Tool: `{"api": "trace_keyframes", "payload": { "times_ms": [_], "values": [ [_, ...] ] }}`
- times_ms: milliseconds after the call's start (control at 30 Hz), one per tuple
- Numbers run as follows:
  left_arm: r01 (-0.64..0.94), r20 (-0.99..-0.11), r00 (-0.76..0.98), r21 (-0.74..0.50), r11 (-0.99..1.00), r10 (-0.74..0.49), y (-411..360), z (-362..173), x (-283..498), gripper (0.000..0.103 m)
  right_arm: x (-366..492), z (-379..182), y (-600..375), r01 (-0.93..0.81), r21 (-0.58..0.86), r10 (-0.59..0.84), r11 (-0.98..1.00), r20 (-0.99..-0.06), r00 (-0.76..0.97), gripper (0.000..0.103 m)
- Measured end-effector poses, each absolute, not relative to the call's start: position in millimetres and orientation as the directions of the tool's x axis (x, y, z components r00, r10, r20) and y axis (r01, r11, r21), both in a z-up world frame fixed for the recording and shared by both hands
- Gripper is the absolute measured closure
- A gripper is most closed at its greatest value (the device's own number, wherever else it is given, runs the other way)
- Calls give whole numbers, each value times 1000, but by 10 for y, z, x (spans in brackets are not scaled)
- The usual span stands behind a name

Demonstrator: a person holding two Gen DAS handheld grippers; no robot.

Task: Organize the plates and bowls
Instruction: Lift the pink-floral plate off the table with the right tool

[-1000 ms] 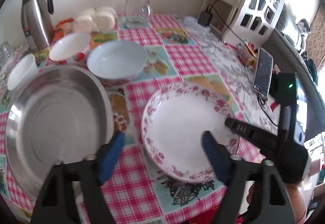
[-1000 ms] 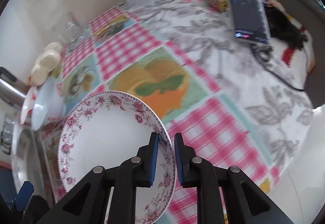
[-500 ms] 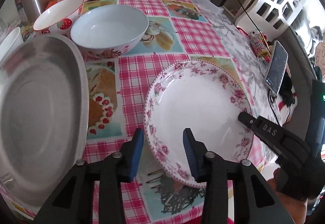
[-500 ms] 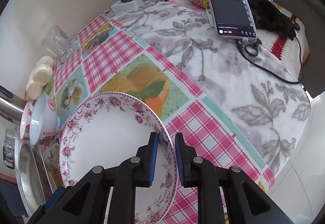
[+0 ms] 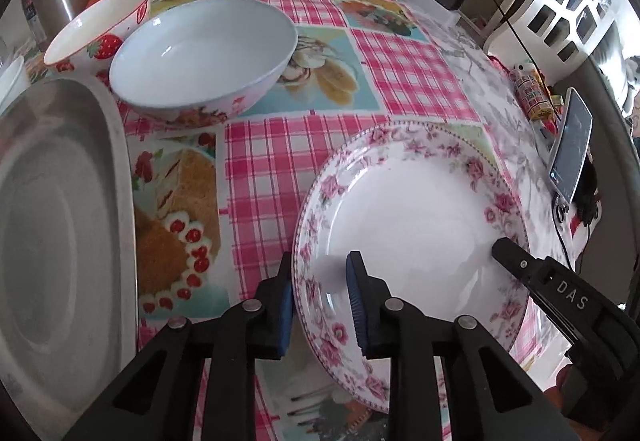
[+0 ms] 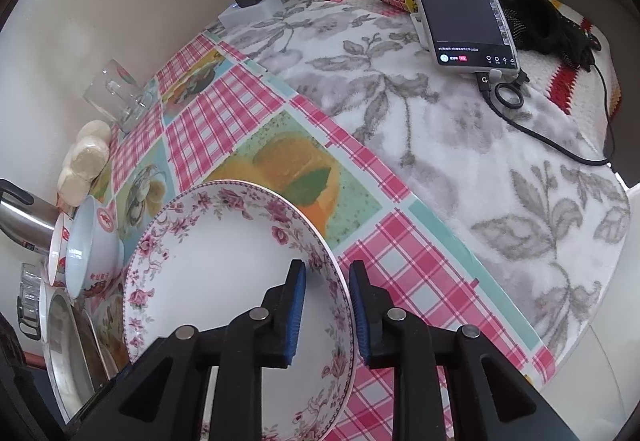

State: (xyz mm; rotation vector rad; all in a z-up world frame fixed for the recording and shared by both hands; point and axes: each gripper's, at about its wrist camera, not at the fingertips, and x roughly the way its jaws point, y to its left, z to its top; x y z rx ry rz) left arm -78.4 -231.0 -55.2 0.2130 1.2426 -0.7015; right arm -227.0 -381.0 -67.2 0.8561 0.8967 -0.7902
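- The floral plate (image 5: pixel 420 225) sits near the front edge of the table (image 5: pixel 256 181). It's just right of the big steel basin (image 5: pixel 120 161) and in front of the pale blue bowl (image 5: pixel 200 57). From the right wrist view, its right side looks tipped up off the checked cloth.
- The left gripper (image 5: pixel 320 301) has just been closing, with the plate's left rim between its fingers. The outer pad looks to be against the edge, but I can't tell if the inner one is actually pressing yet.
- The right gripper (image 6: pixel 326 305) has just been opening. The opposite rim sits between its fingers, but there's a visible gap on the inner side, so I'd call that one let go.
- Biggest worry: if the left grip isn't solid, nothing is really holding the plate, and glazed china between rubber pads slips easily.
- If I lift from that one rim only, the plate could pivot and droop, since it's pinched way off-centre.
- The plate is close to the table edge, so a slip towards me probably sends it onto the floor.
- Swinging it left, I could clip the basin rim or the blue bowl, and the strawberry bowl (image 5: pixel 100 29) right behind could get knocked too.
- Pulling the right fingers out carelessly could snag the rim and drag the plate along.
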Motion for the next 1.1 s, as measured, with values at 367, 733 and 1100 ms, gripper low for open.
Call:
{"api": "trace_keyframes", "payload": {
  "times_ms": [367, 733, 1100],
  "values": [
    [590, -908, 115, -264, 763, -403, -2252, -538, -740, 80, -2264, -657, -3753, 850, 260, -228, 458, -890, 395, 78],
    [603, -881, 114, -305, 737, -459, -2137, -397, -717, 80, -2325, -659, -3721, 837, 313, -196, 449, -879, 434, 78],
    [608, -861, 110, -337, 719, -496, -2064, -293, -670, 80, -2405, -646, -3730, 824, 380, -179, 420, -856, 485, 86]
  ]
}}
